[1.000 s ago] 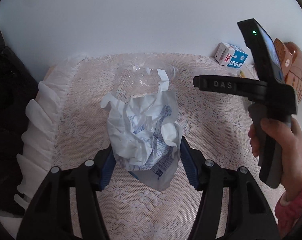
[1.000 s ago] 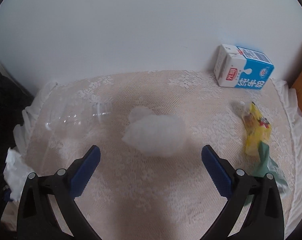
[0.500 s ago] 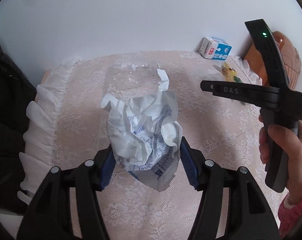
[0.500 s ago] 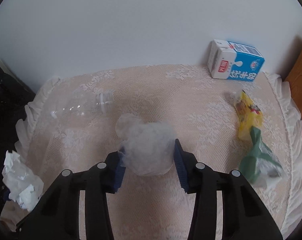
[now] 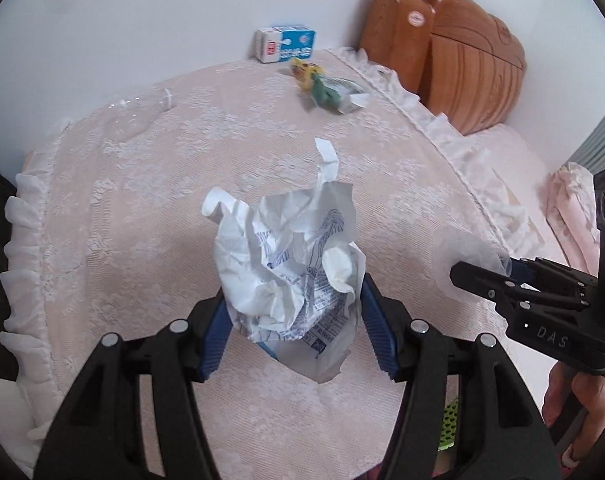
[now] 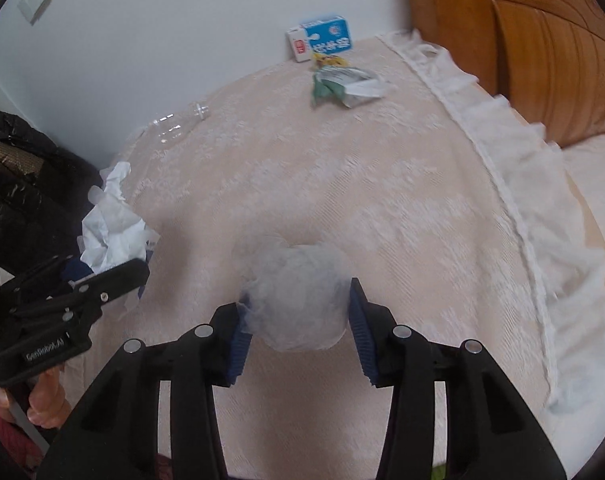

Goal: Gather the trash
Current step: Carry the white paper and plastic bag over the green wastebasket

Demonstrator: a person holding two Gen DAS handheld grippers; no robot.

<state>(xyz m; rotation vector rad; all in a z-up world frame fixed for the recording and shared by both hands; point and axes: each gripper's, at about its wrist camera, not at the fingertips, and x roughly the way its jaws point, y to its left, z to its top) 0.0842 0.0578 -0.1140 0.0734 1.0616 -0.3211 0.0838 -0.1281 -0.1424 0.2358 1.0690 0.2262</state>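
Observation:
My left gripper (image 5: 292, 312) is shut on a crumpled white paper with blue print (image 5: 290, 264) and holds it above the lace-covered table (image 5: 142, 240). My right gripper (image 6: 298, 320) is shut on a translucent crumpled plastic wad (image 6: 298, 300), lifted off the table; the wad also shows in the left wrist view (image 5: 462, 256). On the table at the back lie a clear plastic bottle (image 6: 174, 124), a blue-and-white milk carton (image 6: 322, 40), a yellow wrapper (image 5: 302, 70) and a green-and-silver wrapper (image 6: 342, 86).
A wooden headboard (image 6: 542, 40) stands at the back right, with pale bedding (image 6: 590, 184) below it. A black bag (image 6: 18, 184) sits at the left of the table. The white wall (image 6: 162, 20) runs behind the table. The table's frilled edge (image 6: 514, 184) runs down the right.
My right gripper closed on the plastic wad and lifted it back from the table. Both grippers pulled back and turned, so the carton and wrappers now look farther away. The left grip is unchanged.

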